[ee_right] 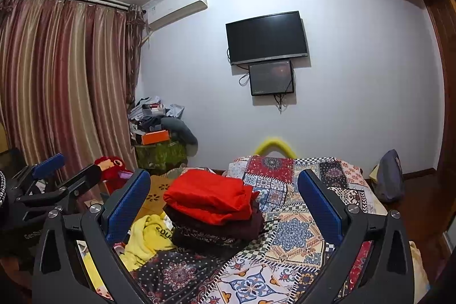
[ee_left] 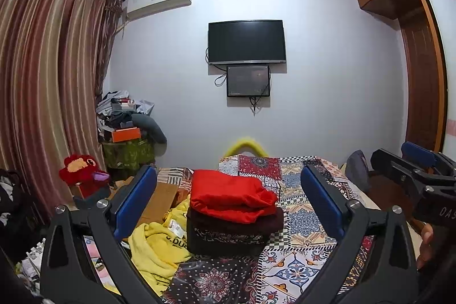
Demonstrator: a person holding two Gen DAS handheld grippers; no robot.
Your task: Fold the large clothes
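A stack of folded clothes sits on the patchwork bedspread [ee_left: 296, 221]: a red garment [ee_left: 230, 195] on top, a dark maroon one [ee_left: 236, 224] under it, a black patterned one at the bottom. The stack also shows in the right wrist view [ee_right: 211, 197]. A crumpled yellow garment [ee_left: 156, 247] lies left of the stack, also in the right wrist view [ee_right: 145, 238]. My left gripper [ee_left: 228, 190] is open and empty, raised above the bed before the stack. My right gripper [ee_right: 223, 191] is open and empty too, beside it; it shows at the right edge of the left wrist view [ee_left: 410, 173].
A red plush toy [ee_left: 82, 171] and a cardboard box [ee_left: 162, 198] sit left of the bed. A cluttered pile [ee_left: 125, 121] stands in the corner by the curtains [ee_left: 42, 81]. A TV [ee_left: 246, 42] hangs on the far wall. A wardrobe [ee_left: 421, 61] stands at the right.
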